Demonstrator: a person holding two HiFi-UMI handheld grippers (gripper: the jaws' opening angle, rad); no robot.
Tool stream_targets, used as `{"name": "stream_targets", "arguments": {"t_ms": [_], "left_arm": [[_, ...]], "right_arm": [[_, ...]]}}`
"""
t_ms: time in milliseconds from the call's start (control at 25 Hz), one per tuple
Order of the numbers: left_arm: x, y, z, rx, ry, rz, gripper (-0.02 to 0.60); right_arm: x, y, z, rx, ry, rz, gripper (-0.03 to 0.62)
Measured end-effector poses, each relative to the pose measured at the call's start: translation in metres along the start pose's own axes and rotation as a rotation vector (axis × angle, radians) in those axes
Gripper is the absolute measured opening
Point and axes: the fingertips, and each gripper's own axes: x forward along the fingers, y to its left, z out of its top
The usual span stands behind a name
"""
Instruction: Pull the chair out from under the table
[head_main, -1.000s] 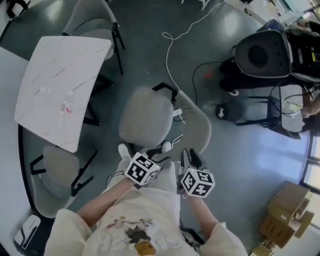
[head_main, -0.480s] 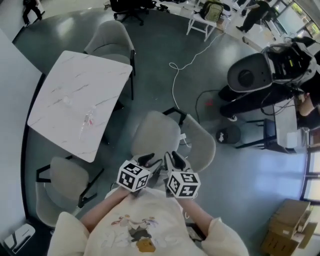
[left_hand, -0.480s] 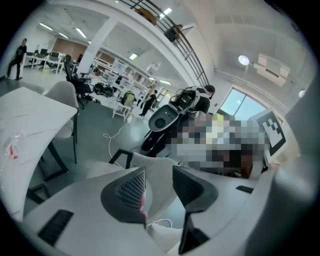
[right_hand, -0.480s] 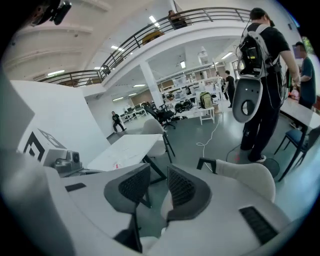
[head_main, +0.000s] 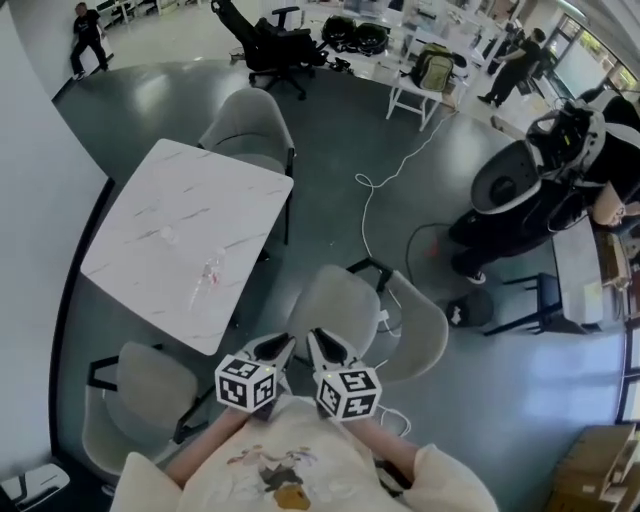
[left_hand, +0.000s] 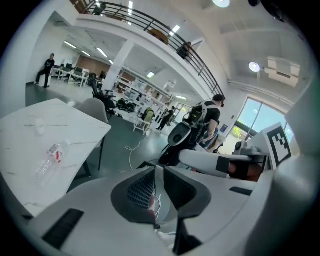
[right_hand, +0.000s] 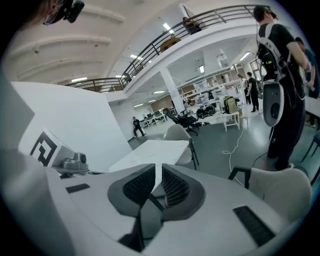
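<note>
Chair legs are hidden under the seat, and the 2 grippers cover the seat's near edge. Right gripper view catches only part of the back, cut by the lens edge. Chair is light grey with a padded seat, curved back and black frame. It stands clear of the table, off its near-right corner, just ahead of the grippers. Seat opens toward the table, back away from it. Seat-to-back axis runs left-right in head view. Left gripper: jaws closing, thin slit, nothing between. Right gripper: same.

No legible text or labels
</note>
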Motion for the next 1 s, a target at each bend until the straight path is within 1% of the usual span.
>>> {"name": "stream_targets", "arguments": {"t_ms": [80,120,240,320,400,480,600,760,1000], "left_arm": [[-0.013,0.007,0.004,-0.025,-0.047,0.031,0.037],[-0.019,0.008,0.004,-0.027,-0.059,0.043,0.032],[-0.034,0.008,0.007,-0.008,-0.086,0.073,0.023],[-0.039,0.005,0.011,0.004,-0.112,0.076,0.009],[-0.04,0.0,0.013,0.01,-0.126,0.067,0.009],[-0.04,-0.006,0.011,0.017,-0.128,0.059,0.009],[-0.04,-0.01,0.009,0.028,-0.13,0.052,0.009],[-0.04,-0.013,0.009,0.043,-0.129,0.047,0.009],[-0.04,-0.013,0.01,0.046,-0.116,0.054,0.009]], "right_arm": [[0.003,0.014,0.0,0.008,-0.006,0.038,0.04],[0.002,0.018,0.001,0.002,-0.011,0.046,0.037],[-0.003,0.024,0.001,0.003,-0.027,0.072,0.034],[-0.006,0.026,0.001,0.026,-0.037,0.104,0.031],[-0.009,0.029,0.002,0.018,-0.05,0.12,0.023],[-0.014,0.033,0.001,-0.016,-0.061,0.127,0.009],[-0.019,0.038,0.0,-0.065,-0.07,0.121,0.009],[-0.021,0.031,-0.002,-0.07,-0.081,0.104,0.009],[-0.023,0.032,0.002,-0.087,-0.093,0.109,0.009]]}}
